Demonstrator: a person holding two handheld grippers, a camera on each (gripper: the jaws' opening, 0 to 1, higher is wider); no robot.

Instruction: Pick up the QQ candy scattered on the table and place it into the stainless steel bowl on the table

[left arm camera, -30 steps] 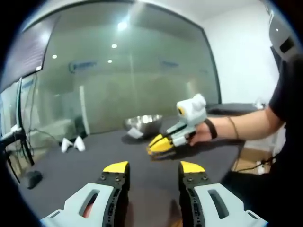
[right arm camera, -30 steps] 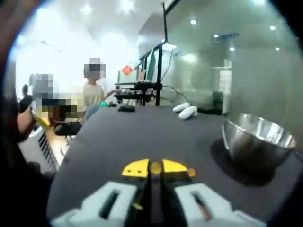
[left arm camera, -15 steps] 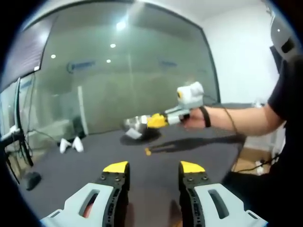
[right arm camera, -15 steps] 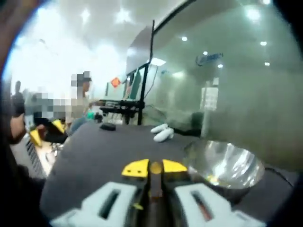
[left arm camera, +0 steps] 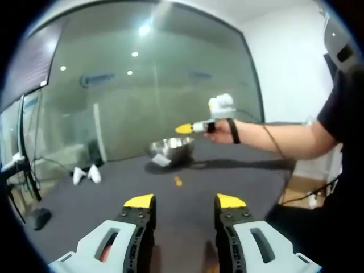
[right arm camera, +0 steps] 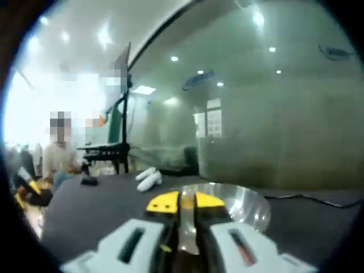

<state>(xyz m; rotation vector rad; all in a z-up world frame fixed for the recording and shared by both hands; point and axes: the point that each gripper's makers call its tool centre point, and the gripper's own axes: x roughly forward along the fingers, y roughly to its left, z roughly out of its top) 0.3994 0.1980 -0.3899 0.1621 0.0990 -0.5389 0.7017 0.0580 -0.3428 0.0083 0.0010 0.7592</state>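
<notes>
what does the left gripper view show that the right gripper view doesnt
Left gripper view alone: the left claw open over the dark table, a small orange candy lying on the table short of the bowl, and the person's forearm holding the right claw above the bowl.

Right gripper view alone: the right claw's tips nearly together, looking down at the bowl's rim, and people in the background.

Both: the stainless steel bowl and two white objects.
</notes>
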